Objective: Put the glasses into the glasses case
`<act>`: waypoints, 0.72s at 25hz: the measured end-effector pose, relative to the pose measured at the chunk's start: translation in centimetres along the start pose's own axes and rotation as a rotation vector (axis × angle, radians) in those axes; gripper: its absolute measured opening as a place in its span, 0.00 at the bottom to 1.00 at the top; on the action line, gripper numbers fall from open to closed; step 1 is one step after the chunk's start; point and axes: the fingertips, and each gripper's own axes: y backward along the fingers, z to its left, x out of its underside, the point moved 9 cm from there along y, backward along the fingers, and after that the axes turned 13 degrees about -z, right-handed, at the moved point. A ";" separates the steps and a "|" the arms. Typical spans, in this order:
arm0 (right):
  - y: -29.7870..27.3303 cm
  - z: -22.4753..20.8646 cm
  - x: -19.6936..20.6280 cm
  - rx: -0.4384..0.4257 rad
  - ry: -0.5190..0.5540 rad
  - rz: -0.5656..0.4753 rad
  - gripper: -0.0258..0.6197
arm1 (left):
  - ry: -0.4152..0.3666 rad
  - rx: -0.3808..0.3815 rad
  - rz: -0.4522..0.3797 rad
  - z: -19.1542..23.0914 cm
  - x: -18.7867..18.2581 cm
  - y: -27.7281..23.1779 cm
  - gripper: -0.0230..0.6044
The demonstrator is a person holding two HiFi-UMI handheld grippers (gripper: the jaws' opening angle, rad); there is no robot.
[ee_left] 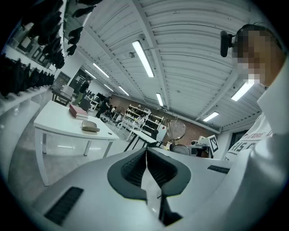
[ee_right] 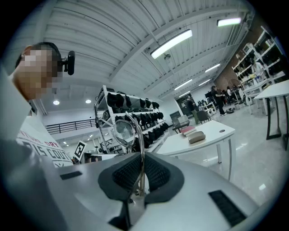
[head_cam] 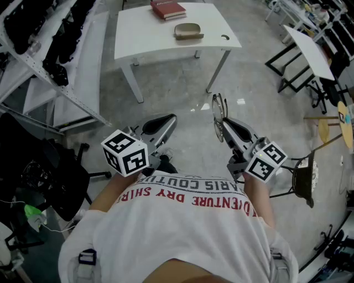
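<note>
The wire-framed glasses (head_cam: 219, 113) stand upright in my right gripper (head_cam: 225, 124), which is shut on them. In the right gripper view a thin piece of their frame (ee_right: 141, 149) runs up between the closed pads and a round lens (ee_right: 123, 131) shows above. My left gripper (head_cam: 170, 119) is shut with nothing in it, its pads meeting in the left gripper view (ee_left: 146, 155). From there the glasses (ee_left: 176, 131) show off to the right. The tan glasses case (head_cam: 188, 31) lies closed on the white table (head_cam: 144, 38), well ahead of both grippers.
A red book (head_cam: 167, 9) lies on the table behind the case. A rack of dark items (head_cam: 33, 33) runs along the left, with a black chair (head_cam: 50, 177) below it. Black-legged desks (head_cam: 310, 55) and a stool (head_cam: 307, 174) stand at the right.
</note>
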 end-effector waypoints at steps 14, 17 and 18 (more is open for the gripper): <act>0.1 0.7 -1.3 0.008 0.007 -0.033 0.10 | -0.013 0.019 0.021 -0.5 -0.6 -0.7 0.08; 1.1 0.5 -2.0 0.005 0.012 -0.051 0.10 | -0.037 0.033 0.012 -1.8 -0.9 -1.3 0.08; 1.4 0.5 -2.2 0.002 0.017 -0.057 0.10 | -0.045 0.038 0.011 -2.1 -0.8 -1.6 0.08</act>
